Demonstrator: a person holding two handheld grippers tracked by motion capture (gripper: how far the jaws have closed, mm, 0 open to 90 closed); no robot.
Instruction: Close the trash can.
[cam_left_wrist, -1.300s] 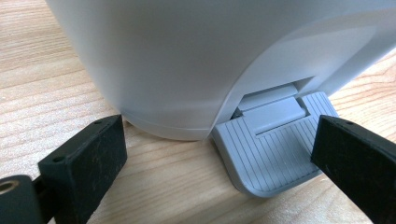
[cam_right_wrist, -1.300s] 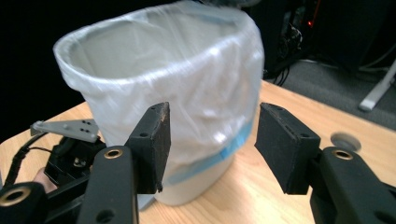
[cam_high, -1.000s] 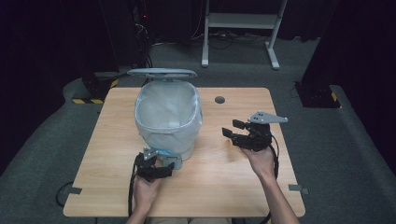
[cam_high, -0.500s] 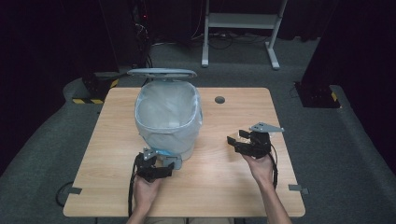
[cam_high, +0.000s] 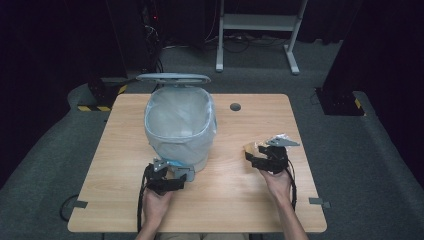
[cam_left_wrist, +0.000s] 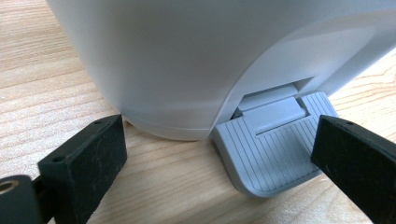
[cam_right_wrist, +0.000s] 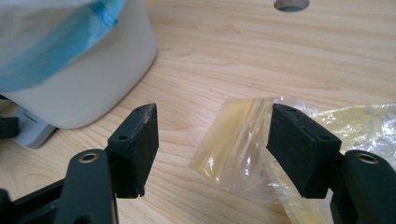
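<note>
Black jaws of the left gripper (cam_left_wrist: 210, 158) stand wide at the bin's grey pedal (cam_left_wrist: 275, 154). Nearby, the right gripper (cam_right_wrist: 212, 140) – its jaws just opening – straddles a yellowish plastic bag (cam_right_wrist: 238, 149) on the table (cam_high: 125, 200), unpinched. Beyond stands the lined bin (cam_high: 180, 125), lid up.

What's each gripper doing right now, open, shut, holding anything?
Left gripper: open, jaws either side of the bin's pedal, gripping nothing.
Right gripper: open, jaws just been opening, clear plastic bag on the table between them, not gripped.
</note>
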